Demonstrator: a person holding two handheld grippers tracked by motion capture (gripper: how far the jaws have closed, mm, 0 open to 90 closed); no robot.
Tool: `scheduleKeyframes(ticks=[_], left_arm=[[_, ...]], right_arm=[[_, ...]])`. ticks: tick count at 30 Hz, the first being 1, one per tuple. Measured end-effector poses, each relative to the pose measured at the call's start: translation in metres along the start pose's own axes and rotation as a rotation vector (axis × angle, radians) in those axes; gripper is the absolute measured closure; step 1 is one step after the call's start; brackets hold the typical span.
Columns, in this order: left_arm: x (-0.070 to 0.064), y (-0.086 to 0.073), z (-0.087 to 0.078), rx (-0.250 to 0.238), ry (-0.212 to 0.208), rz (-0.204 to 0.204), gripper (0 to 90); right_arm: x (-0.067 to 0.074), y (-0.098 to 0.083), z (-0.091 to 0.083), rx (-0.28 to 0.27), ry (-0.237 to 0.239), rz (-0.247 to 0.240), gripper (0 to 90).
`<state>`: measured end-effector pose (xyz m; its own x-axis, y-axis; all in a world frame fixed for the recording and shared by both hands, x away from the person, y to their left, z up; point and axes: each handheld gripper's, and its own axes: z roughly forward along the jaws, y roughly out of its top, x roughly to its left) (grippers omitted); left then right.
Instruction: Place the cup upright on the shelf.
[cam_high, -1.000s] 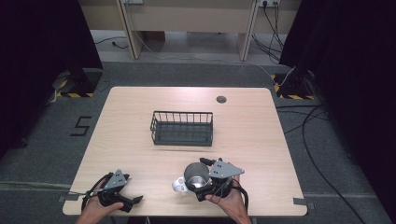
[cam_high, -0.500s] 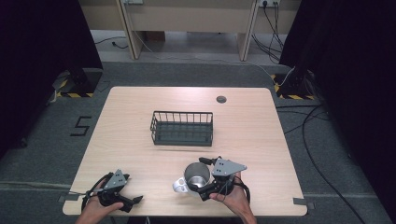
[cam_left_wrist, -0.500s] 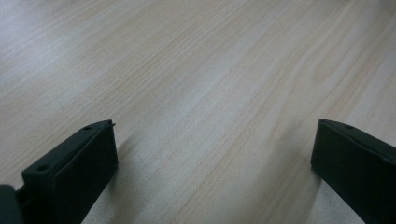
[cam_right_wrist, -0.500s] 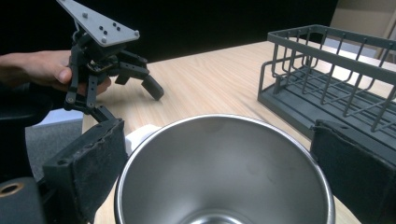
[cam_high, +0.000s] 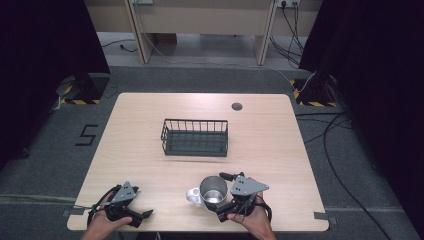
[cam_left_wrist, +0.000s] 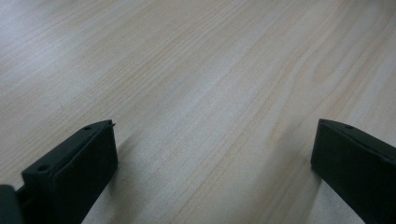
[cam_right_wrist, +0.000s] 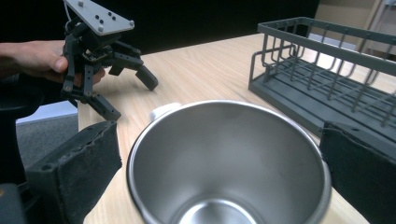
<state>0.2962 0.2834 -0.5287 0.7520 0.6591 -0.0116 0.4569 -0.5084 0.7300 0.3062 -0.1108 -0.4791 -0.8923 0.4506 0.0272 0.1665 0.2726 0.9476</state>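
Steel mug (cam_high: 213, 189) stood upright between wide-open jaws of right gripper (cam_right_wrist: 219, 175), framed for grasp; wire basket (cam_high: 195, 137) waited at twelve o'clock; left gripper (cam_high: 131, 212) idled wide-open, empty, at nine o'clock.

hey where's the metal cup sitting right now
In the high view the metal cup stands near the table's front edge, right of centre, between the jaws of the right hand-held gripper, in front of the wire basket.

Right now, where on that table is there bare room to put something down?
Bare wood lies behind the wire basket up to the far edge, and along both sides of the table. The near edge is crowded: metal cup, right gripper and left gripper.
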Motion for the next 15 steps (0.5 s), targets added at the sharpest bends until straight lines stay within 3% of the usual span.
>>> scheduleKeyframes(ticks=[4,10,15], left_arm=[[0.0,0.0,0.0,0.0,0.0,0.0,0.0],[0.0,0.0,0.0,0.0,0.0,0.001,0.0],[0.0,0.0,0.0,0.0,0.0,0.0,0.0]], right_arm=[[0.002,-0.003,-0.003,-0.004,-0.011,0.009,1.4],[0.002,0.0,0.012,0.03,-0.033,-0.012,4.4],[0.003,-0.001,0.014,0.028,-0.037,-0.015,4.8]])
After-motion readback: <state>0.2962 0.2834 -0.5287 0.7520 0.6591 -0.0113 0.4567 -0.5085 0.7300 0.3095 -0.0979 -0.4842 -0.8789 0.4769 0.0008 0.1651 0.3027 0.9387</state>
